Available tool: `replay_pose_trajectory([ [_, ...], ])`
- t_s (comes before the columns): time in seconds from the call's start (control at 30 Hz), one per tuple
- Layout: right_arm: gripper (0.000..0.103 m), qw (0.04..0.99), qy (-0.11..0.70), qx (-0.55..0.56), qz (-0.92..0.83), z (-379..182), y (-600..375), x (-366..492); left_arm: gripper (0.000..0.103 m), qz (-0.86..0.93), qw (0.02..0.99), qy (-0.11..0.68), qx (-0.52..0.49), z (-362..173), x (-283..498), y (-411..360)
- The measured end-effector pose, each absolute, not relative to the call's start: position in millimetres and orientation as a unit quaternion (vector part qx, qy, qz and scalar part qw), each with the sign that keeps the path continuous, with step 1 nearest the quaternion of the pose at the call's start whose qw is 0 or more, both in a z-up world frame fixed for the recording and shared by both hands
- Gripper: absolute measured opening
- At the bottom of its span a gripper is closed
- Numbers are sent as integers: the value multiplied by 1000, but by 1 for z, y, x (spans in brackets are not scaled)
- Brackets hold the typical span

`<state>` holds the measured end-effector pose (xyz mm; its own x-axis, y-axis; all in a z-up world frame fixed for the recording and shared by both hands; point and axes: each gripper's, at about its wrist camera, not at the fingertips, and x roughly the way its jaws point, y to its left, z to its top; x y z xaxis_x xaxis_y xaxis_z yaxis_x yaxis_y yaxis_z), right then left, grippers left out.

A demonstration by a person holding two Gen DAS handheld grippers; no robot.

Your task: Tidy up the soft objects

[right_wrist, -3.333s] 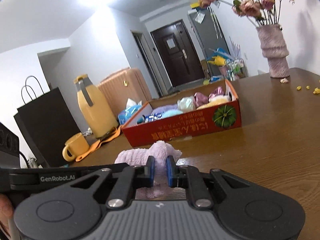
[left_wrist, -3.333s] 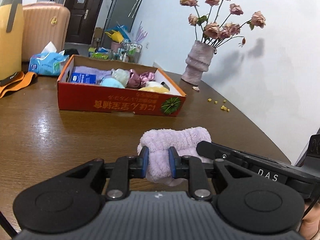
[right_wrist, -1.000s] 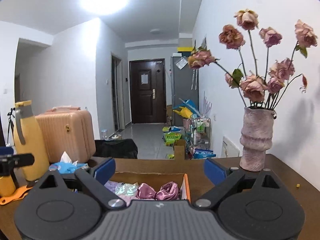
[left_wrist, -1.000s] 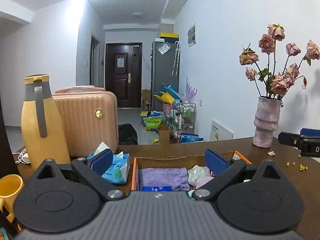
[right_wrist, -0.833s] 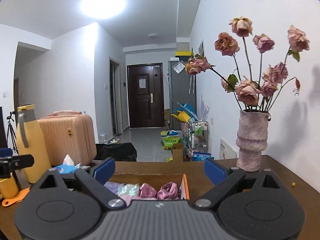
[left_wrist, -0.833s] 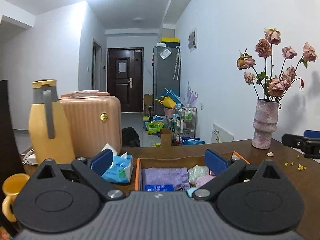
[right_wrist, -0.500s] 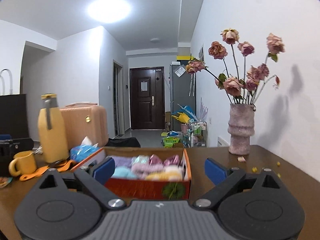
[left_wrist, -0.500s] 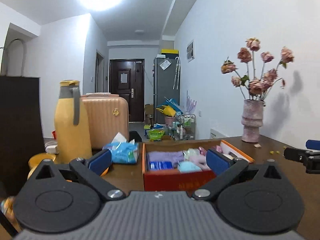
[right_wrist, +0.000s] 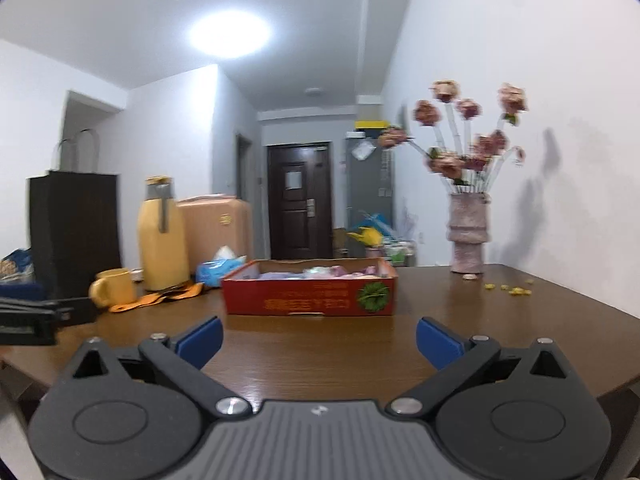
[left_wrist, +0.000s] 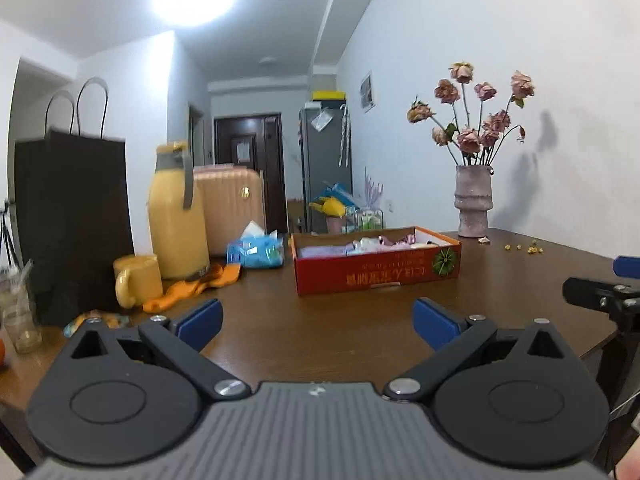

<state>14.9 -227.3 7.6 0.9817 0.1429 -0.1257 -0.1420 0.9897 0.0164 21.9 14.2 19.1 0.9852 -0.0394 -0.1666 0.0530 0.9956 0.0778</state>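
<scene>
A shallow red cardboard box stands on the brown table and holds several soft things: lilac cloth, pale blue, pink and cream pieces. It also shows in the right wrist view. My left gripper is open and empty, well back from the box near the table's front. My right gripper is open and empty, also back from the box. The right gripper's side shows at the right edge of the left wrist view.
A yellow jug, yellow mug, orange cloth, black paper bag and blue tissue pack stand left of the box. A vase of dried roses and yellow crumbs are at the back right.
Both grippers let go of the lilac towel, opened and pulled back from over the box toward the table's front. The box now looks smaller and farther off.
</scene>
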Motion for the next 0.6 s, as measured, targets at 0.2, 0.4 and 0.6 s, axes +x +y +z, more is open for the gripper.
replay_pose_trajectory([
  [0.2,103,994,78,11,70,7,-227,21,103,-28,995,91,27,19,25,16],
  [0.4,103,994,74,13,74,7,-228,22,103,-22,995,90,25,19,27,18],
  [0.6,103,994,77,16,73,6,-231,22,103,-18,996,86,25,21,27,21],
])
